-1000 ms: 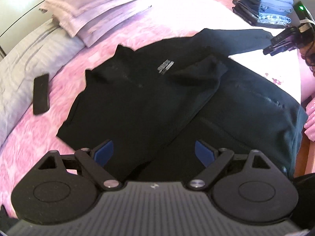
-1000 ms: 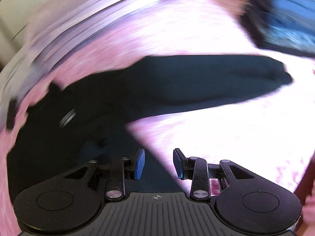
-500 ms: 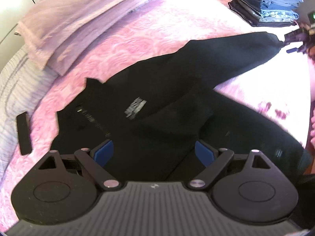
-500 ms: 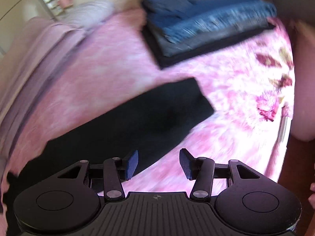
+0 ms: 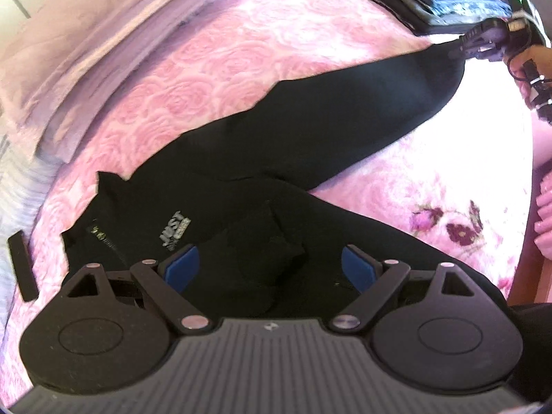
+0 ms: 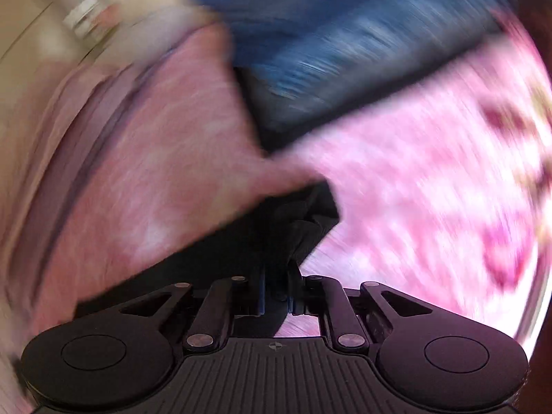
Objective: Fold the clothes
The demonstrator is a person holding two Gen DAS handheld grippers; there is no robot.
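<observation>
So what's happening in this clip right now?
A person is folding a black jacket spread on a pink bedspread. The right gripper is shut on the end of the sleeve, which stretches out toward a stack of folded clothes. The left gripper is open above the jacket body, holding nothing. The right view is blurred.

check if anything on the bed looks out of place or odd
A flat dark slab, maybe a phone or remote, lies by the bed's left edge, apart from the black jacket. The jacket is askew by design: the right tool is shut on its sleeve cuff. No damage shows.
</observation>
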